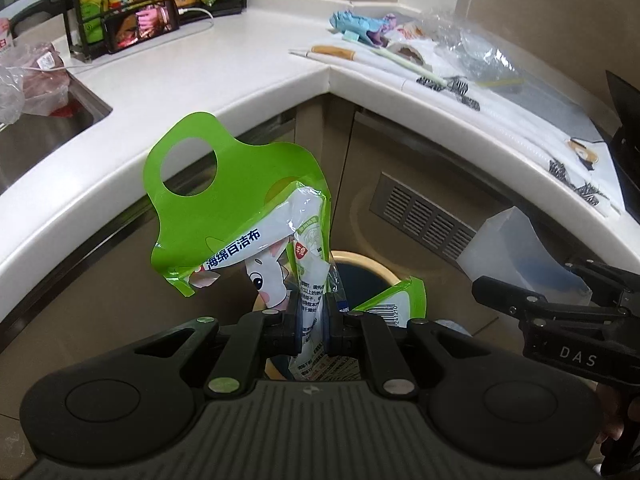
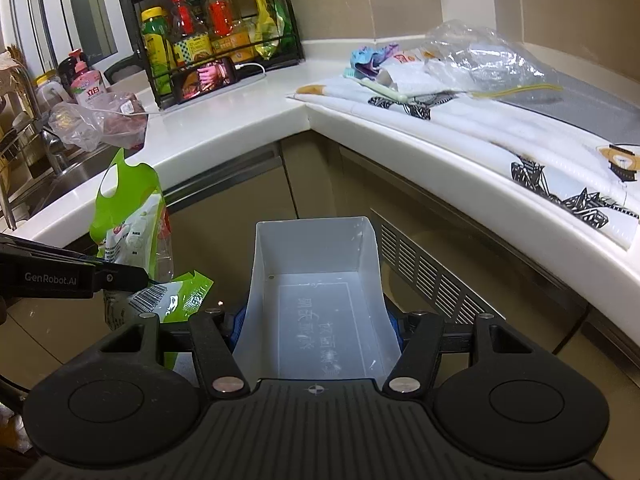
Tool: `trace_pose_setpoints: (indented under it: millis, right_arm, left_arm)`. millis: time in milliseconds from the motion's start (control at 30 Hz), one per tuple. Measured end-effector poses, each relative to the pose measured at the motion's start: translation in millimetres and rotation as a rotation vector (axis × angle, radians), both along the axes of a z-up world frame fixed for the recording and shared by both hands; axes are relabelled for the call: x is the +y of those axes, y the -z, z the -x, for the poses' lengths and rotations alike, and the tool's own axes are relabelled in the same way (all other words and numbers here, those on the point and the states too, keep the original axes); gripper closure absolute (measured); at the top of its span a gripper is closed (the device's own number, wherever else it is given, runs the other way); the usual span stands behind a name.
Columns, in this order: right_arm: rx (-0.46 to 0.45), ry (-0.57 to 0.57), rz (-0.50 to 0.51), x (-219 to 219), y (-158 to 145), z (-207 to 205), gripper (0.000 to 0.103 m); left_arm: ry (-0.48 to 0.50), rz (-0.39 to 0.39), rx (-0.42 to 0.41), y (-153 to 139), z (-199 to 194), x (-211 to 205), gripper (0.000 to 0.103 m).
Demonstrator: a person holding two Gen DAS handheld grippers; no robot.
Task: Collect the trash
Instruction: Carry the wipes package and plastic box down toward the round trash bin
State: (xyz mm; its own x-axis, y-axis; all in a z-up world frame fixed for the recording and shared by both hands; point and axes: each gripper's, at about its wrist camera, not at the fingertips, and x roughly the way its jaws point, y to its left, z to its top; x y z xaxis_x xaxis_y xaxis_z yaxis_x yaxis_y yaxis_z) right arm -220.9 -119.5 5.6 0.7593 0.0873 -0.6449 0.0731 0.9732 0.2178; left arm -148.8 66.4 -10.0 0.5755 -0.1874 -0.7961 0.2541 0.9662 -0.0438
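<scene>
My left gripper [image 1: 313, 308] is shut on a green and white plastic wrapper [image 1: 236, 200] that stands up between its pads. It hangs over a round bin with a beige rim [image 1: 372, 264] on the floor below the counter corner. The right wrist view shows the same wrapper [image 2: 132, 216] at the left, with the left gripper [image 2: 142, 278] reaching in from the edge. My right gripper [image 2: 316, 320] is shut on a translucent white plastic box [image 2: 316, 280], open side facing me, and its walls bow in at the pads. That box [image 1: 516, 252] is to the right of the bin.
On the white corner counter [image 2: 240, 120] lie a clear plastic bag [image 2: 480, 56], a blue crumpled wrapper [image 2: 368, 56] and a patterned white cloth [image 2: 480, 136]. A bottle rack [image 2: 208, 32] and a phone [image 2: 208, 76] stand at the back. The sink [image 1: 40, 128] is at the left, a vent grille [image 1: 424, 216] in the cabinet.
</scene>
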Motion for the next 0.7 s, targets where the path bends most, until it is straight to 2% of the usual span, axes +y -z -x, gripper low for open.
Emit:
trace_pose_setpoints:
  millis: [267, 400, 700]
  right_arm:
    - [0.036, -0.004, -0.001, -2, 10, -12, 0.039]
    - [0.053, -0.001, 0.009, -3, 17, -19, 0.039]
    - [0.13, 0.044, 0.024, -11, 44, -38, 0.039]
  left_arm:
    - [0.002, -0.02, 0.049, 18, -14, -2, 0.093]
    - [0.012, -0.054, 0.045, 29, -20, -3, 0.093]
    - [0.134, -0.088, 0.113, 60, -27, -18, 0.093]
